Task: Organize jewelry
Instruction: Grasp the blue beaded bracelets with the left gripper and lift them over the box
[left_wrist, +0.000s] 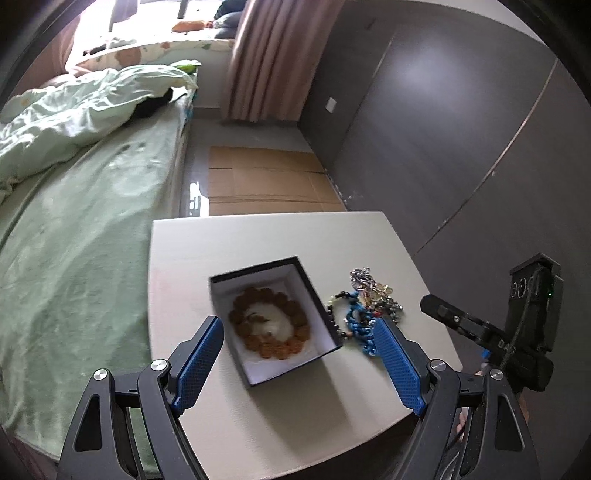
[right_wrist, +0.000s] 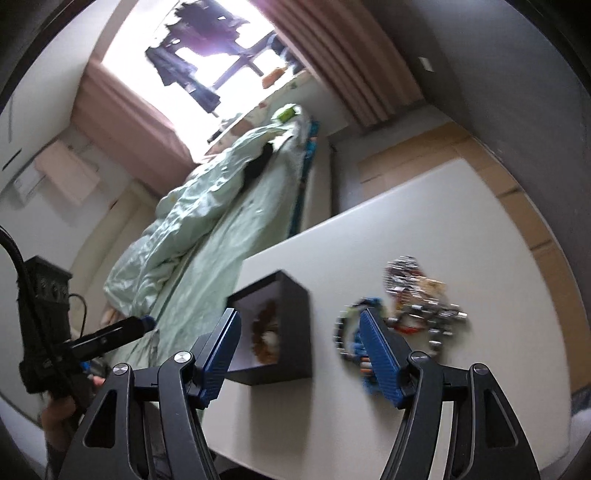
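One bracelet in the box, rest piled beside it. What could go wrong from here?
1. The pile looks tangled: lifting the blue bracelet may drag neighbours along.
2. The pile lies right beside the box; a finger could nudge the box wall.
3. The right gripper view is blurred, so aim may be off.

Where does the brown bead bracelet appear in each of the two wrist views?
Left wrist view: the brown bead bracelet lies inside the black box, centre of the picture, between the gripper's fingers.
Right wrist view: the bracelet is left of centre, seen through the box's open top.
Shared landmark: the jewelry pile right of the box.
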